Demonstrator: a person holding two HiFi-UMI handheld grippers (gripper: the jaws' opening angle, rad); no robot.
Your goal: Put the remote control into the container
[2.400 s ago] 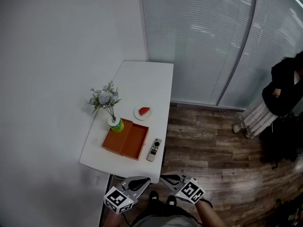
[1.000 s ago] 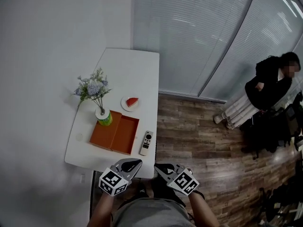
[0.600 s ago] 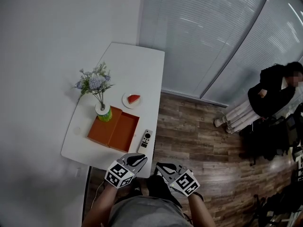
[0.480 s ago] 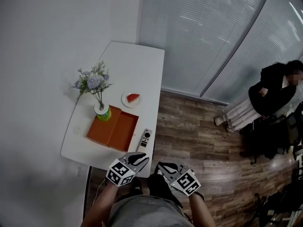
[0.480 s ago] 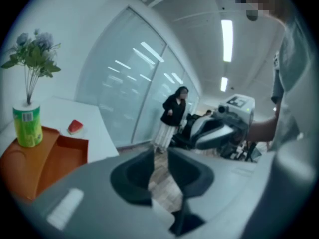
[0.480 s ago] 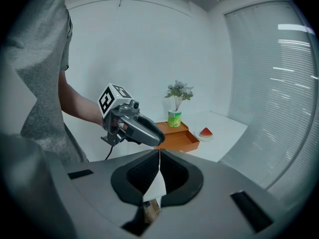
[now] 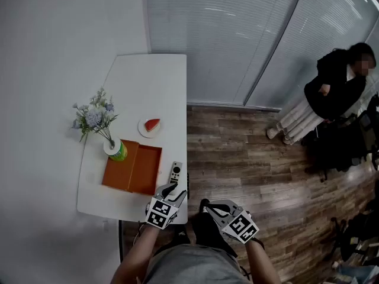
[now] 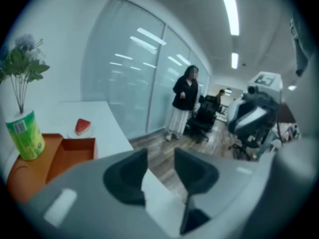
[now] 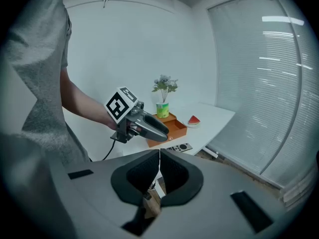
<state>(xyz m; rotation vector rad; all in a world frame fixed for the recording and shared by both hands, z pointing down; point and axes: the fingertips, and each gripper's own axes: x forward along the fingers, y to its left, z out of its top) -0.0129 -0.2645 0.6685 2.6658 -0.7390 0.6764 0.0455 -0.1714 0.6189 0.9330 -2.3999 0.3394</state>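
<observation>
Slim grey remote control [image 7: 175, 172] lies flat at the white desk [image 7: 148, 76] edge. Left tongs [image 7: 173, 190], jaws just opening and empty, angle down near it. Right tongs [image 7: 206, 206] are closed and empty.

Office, glass partition [image 7: 237, 40], desk chairs [image 8: 205, 117]

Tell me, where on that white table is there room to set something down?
The far half of the white table, beyond the plate with the red slice, is bare; so is the near strip in front of the orange container. Crowded in between: the can of flowers, container and remote control sit close together.
</observation>
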